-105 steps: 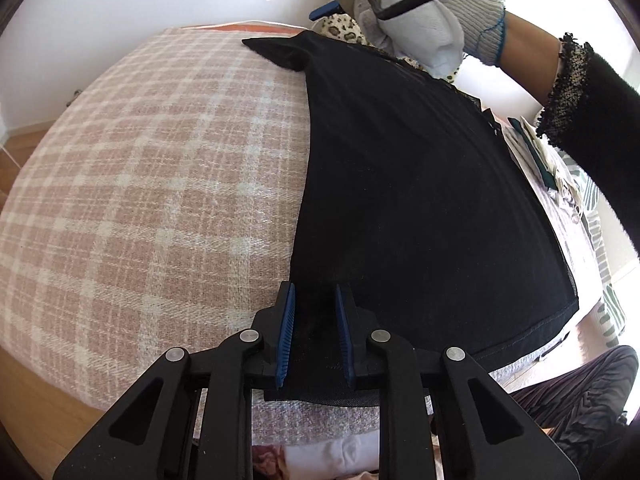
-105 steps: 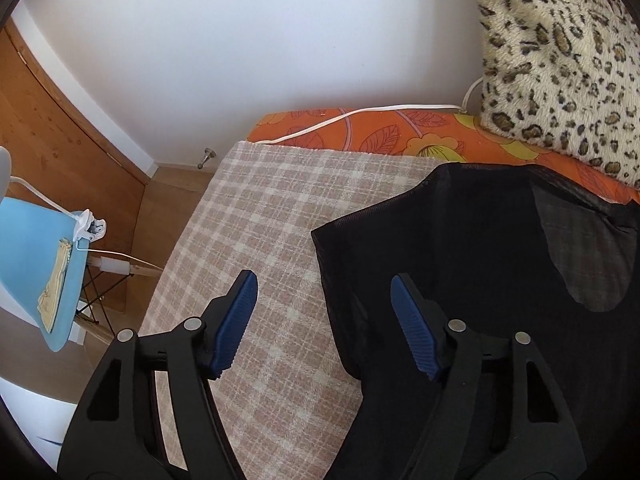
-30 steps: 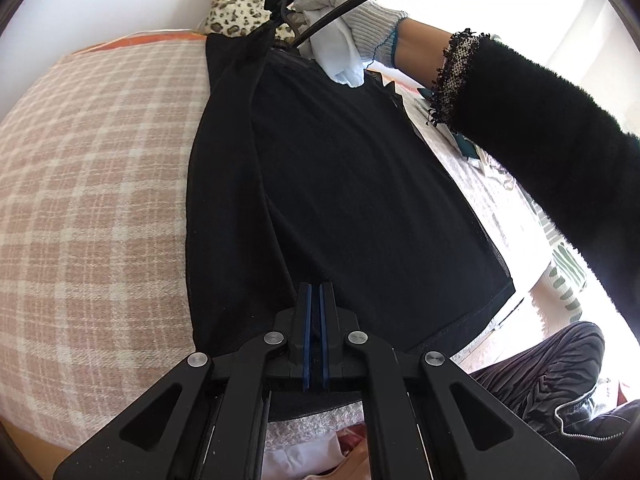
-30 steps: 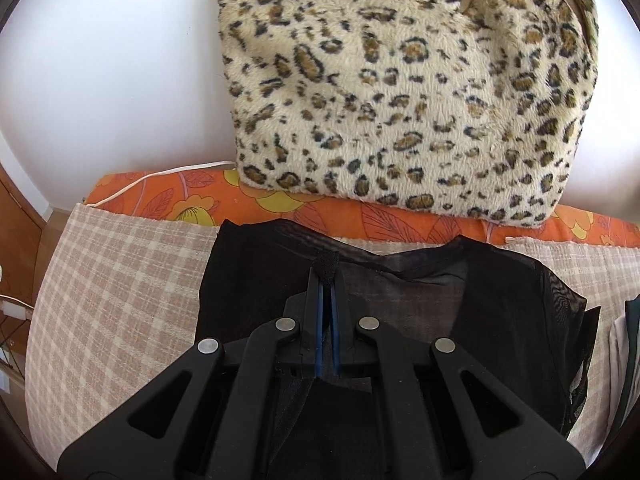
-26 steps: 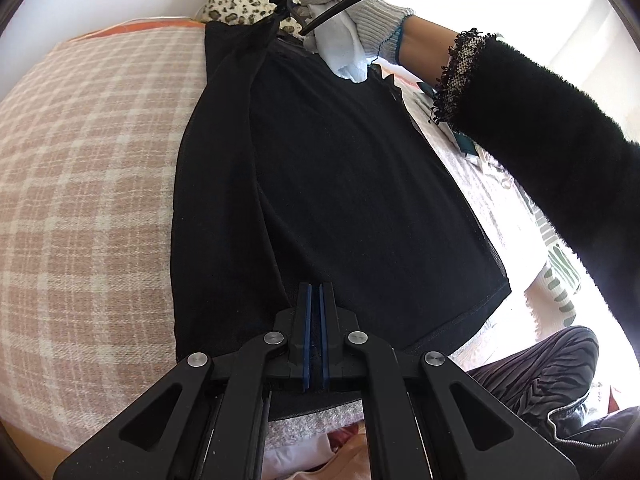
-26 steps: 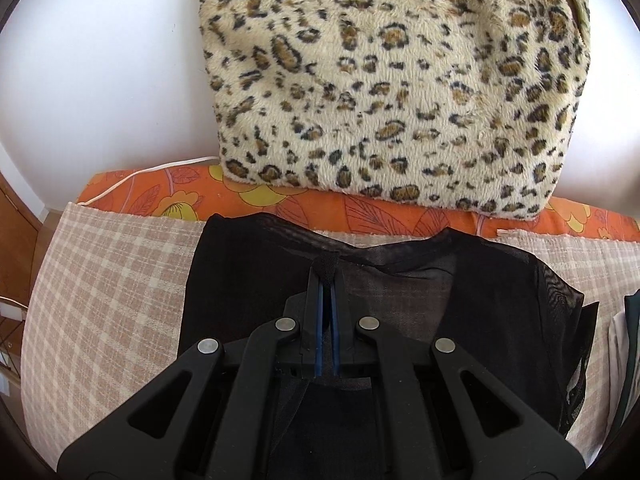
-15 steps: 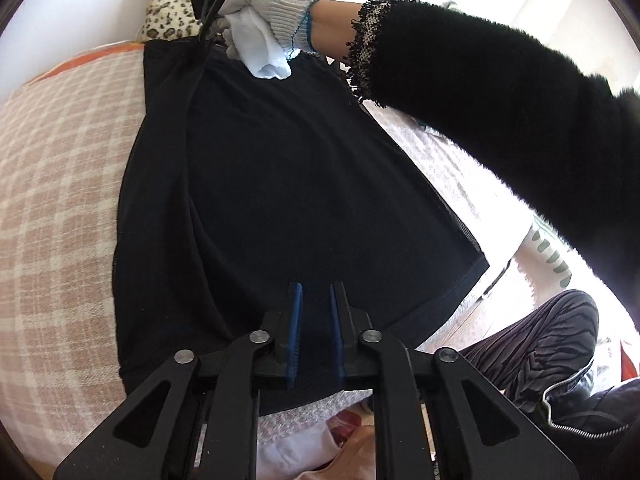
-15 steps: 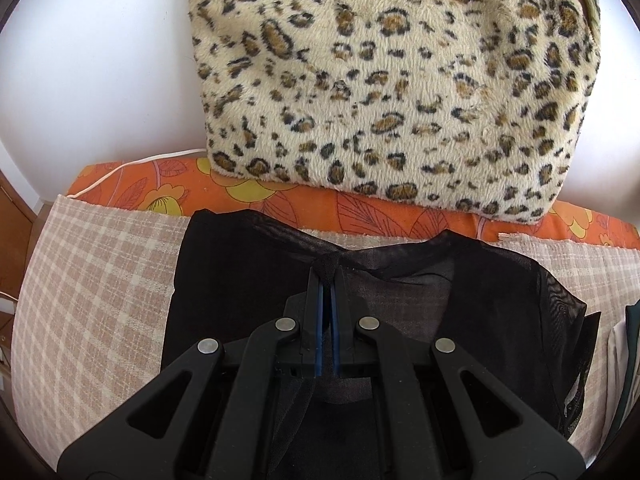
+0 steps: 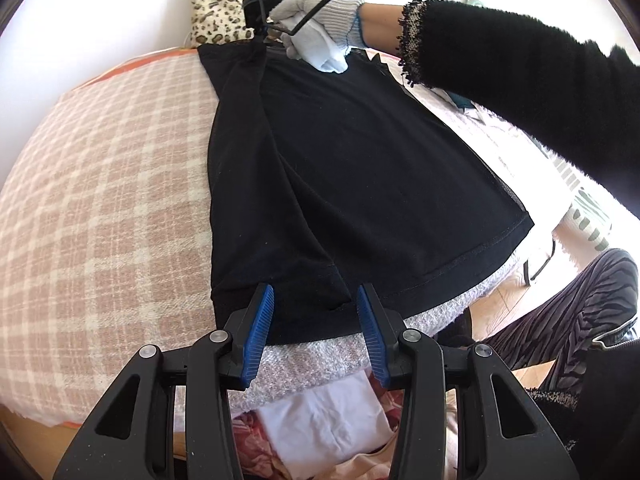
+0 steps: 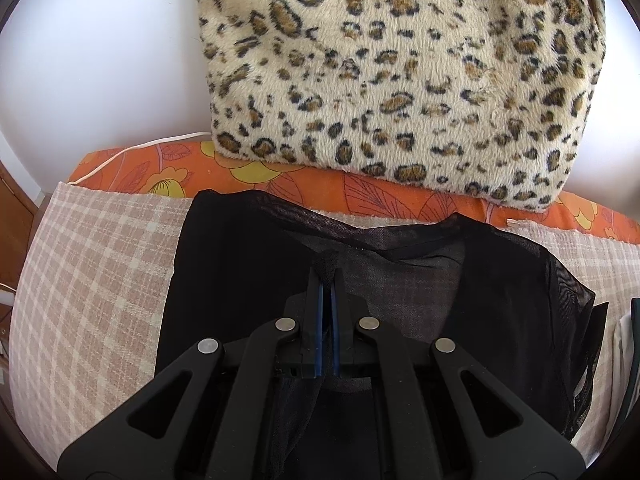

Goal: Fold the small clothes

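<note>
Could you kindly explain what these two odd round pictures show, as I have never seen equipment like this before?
There is no robot here: a person holds a two-finger claw in each hand, and each claw carries a wide-angle camera looking along its fingers. In the left view, the left claw is open over the hem of a black top lying on a checked blanket; one long side of the top is folded over. At the top's far end you see the gloved right hand. In the right view, the right claw is shut on the top's sheer neckline. Behind it are a leopard-print cushion and an orange floral sheet.
</note>
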Tool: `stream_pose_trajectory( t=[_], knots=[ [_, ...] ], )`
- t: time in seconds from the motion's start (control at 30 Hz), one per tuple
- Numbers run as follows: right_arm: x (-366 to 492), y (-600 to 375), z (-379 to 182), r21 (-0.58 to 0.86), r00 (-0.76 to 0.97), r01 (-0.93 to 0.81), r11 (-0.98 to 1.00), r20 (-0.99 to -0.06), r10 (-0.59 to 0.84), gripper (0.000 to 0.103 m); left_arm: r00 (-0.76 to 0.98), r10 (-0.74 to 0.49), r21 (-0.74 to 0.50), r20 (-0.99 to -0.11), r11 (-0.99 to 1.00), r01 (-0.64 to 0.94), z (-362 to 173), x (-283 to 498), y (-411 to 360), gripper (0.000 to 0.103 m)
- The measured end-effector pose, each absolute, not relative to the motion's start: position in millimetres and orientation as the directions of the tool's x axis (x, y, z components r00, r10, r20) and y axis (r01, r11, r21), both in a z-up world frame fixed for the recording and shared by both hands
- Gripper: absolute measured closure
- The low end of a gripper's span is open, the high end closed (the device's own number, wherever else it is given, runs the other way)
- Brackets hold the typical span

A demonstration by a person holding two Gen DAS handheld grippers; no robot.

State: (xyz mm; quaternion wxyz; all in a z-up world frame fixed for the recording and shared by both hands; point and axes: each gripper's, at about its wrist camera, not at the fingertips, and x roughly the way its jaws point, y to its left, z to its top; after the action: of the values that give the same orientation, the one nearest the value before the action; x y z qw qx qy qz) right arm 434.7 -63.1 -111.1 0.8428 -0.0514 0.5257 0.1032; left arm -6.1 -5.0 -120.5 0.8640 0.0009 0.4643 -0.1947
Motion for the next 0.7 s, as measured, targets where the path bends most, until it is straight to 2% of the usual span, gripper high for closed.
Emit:
stream_pose_trajectory(
  t=[0.2, 0.23, 0.3, 0.33, 0.47, 0.6, 0.7],
  knots=[
    [432.2, -65.3, -110.7, 0.028, 0.419, -0.232, 0.972, -0.899, 0.126, 0.099, 0.529, -0.256, -0.044, -0.809, 0.924, 0.380, -126.4, 1.2, -23.5, 0.063],
    [432.6, -65.8, -111.0, 0.035, 0.416, -0.231, 0.972, -0.900, 0.131, 0.099, 0.518, -0.251, -0.041, -0.818, 0.923, 0.383, -130.9, 3.1, -23.7, 0.067],
    [433.0, -65.3, -111.8, 0.040, 0.413, -0.230, 0.972, -0.901, 0.135, 0.099, 0.535, -0.258, -0.035, -0.805, 0.920, 0.390, -132.8, 2.6, -21.2, 0.096],
    [433.4, -64.9, -112.2, 0.039, 0.413, -0.232, 0.972, -0.901, 0.135, 0.099, 0.532, -0.277, -0.049, -0.800, 0.914, 0.402, -131.2, 2.7, -18.6, 0.099],
    [436.7, -65.0, -114.5, 0.035, 0.415, -0.228, 0.973, -0.900, 0.129, 0.099, 0.495, -0.478, -0.316, -0.726, 0.871, 0.377, -112.6, 5.1, -5.7, 0.100],
    [440.1, -68.5, -115.3, 0.035, 0.418, -0.213, 0.977, -0.900, 0.123, 0.099, 0.482, -0.563, -0.351, -0.671, 0.815, 0.462, -93.0, 1.1, -24.9, 0.100],
    [442.0, -69.9, -114.2, 0.031, 0.422, -0.206, 0.978, -0.899, 0.117, 0.099, 0.423, -0.587, -0.392, -0.690, 0.795, 0.463, -101.4, 8.2, -38.7, 0.100]
  ],
)
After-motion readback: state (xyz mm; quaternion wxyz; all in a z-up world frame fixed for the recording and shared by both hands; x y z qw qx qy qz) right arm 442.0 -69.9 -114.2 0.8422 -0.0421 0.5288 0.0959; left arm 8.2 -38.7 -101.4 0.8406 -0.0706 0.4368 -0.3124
